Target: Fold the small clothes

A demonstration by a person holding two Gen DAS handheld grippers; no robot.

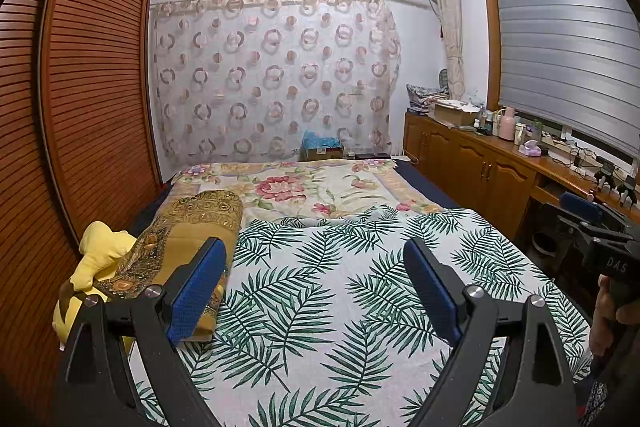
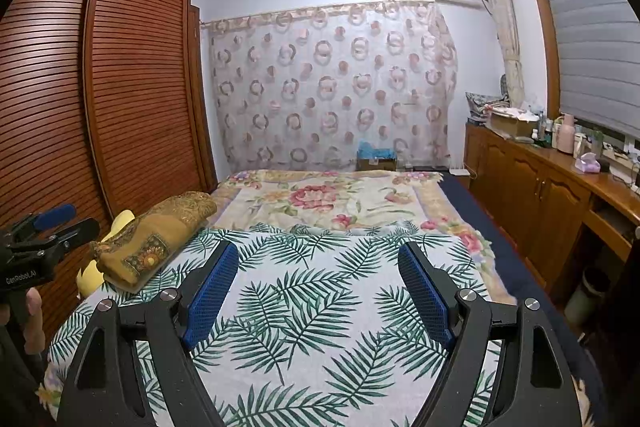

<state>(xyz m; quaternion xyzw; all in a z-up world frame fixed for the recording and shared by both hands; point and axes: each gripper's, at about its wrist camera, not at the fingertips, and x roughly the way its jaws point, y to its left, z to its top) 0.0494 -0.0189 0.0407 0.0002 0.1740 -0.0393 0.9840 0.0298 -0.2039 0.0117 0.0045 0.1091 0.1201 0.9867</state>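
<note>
Presently listed: bed (image 1: 420, 187); palm-leaf cloth (image 1: 340, 287) spread flat across it, soft, light, likely best pinched at a corner or hem; folded ochre blanket (image 1: 192, 227) beside; left tongs (image 1: 312, 291) and right tongs (image 2: 318, 291) both gaping, empty.

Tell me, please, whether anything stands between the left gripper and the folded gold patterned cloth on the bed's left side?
Nothing visible does. The left gripper is open above the leaf-print sheet; the folded gold cloth lies just ahead of its left finger. The yellow plush toy sits beyond the cloth, out of the way.
</note>
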